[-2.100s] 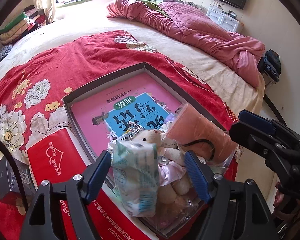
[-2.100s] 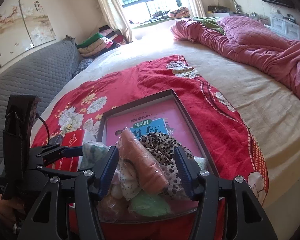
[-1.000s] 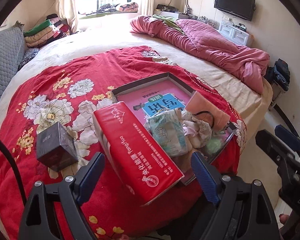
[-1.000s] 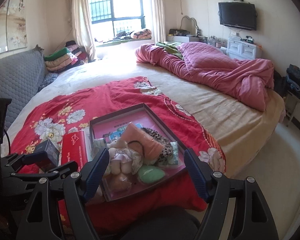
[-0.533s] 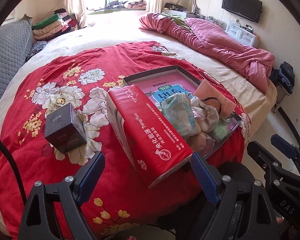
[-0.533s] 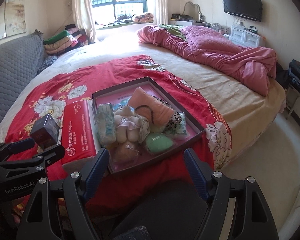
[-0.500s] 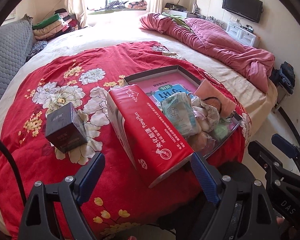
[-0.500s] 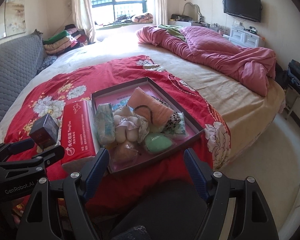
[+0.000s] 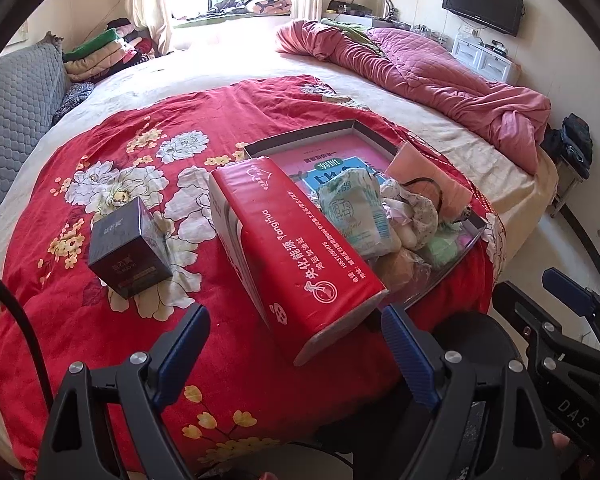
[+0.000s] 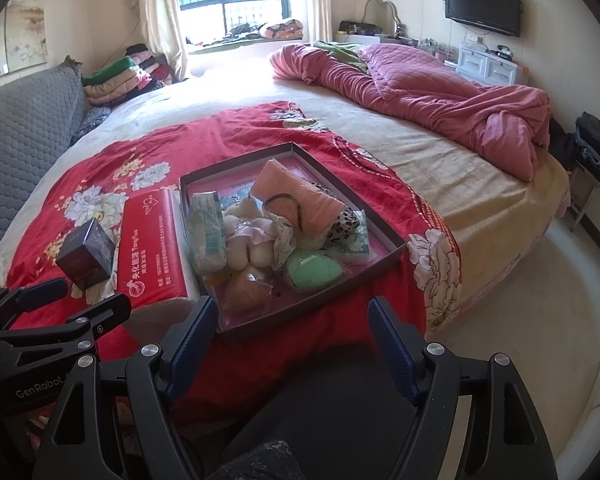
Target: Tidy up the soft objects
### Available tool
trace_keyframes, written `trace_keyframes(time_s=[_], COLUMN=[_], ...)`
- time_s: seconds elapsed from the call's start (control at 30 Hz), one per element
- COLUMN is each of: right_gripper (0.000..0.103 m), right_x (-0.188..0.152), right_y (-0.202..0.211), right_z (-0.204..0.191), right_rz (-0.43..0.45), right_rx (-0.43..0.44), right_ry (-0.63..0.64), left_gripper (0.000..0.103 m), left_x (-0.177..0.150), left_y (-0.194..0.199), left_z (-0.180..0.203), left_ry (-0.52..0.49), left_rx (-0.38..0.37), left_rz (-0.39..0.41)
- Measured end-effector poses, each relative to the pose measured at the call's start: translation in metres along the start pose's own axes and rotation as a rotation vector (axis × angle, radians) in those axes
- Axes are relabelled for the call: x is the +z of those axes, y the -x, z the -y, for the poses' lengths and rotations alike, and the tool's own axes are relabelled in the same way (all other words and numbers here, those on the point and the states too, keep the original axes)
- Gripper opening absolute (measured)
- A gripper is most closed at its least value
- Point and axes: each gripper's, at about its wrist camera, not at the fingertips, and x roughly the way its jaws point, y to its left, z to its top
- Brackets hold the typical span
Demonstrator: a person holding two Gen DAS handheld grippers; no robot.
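A shallow dark tray (image 10: 384, 255) (image 9: 354, 125) lies on the red flowered bedspread and holds several soft things. Among them are a pale tissue pack (image 10: 206, 232) (image 9: 354, 212), a white plush toy (image 10: 246, 240), a rolled peach towel (image 10: 300, 200) (image 9: 434, 184), a leopard-print cloth (image 10: 346, 222) and a green sponge (image 10: 314, 270). A pink book (image 9: 320, 158) lies under them. My left gripper (image 9: 296, 344) stands open and empty, back from the bed's near edge. My right gripper (image 10: 290, 340) is open too, empty, short of the tray.
A red tissue box (image 9: 296, 256) (image 10: 150, 244) lies left of the tray, with a small dark cube box (image 9: 128, 248) (image 10: 86, 256) further left. A crumpled pink quilt (image 10: 420, 92) sits at the far right of the bed. Grey headboard (image 10: 16, 128) stands left; floor (image 10: 520, 304) lies right.
Both grippers have pulled back and away from the tray, which earlier filled the views. The tissue pack that sat between my left fingers now lies in the tray.
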Motion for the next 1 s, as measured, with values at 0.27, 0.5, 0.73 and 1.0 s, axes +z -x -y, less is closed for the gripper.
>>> trace_keyframes(time_s=[0.27, 0.5, 0.73, 1.0], right_gripper=[0.078, 0.078, 0.078, 0.078], right_x=[-0.0048, -0.0064, -0.0077, -0.0076], right_y=[-0.0038, -0.0024, -0.0055, -0.0057], right_z=[-0.0008, -0.0038, -0.0018, -0.0022], right_rz=[-0.026, -0.029, -0.047, -0.048], right_rx=[-0.012, -0.011, -0.017, -0.019], right_ry=[0.006, 0.02, 0.01, 0.011], left_gripper=[0.087, 0.087, 0.087, 0.087], left_x=[-0.0004, -0.0002, -0.0009, -0.0011], left_y=[-0.0005, 0.0, -0.0007, -0.002], left_z=[0.0009, 0.0018, 0.0013, 0.0007], left_ry=[-0.002, -0.006, -0.001, 0.004], left_rx=[-0.001, -0.006, -0.002, 0.001], left_rz=[-0.002, -0.004, -0.008, -0.014])
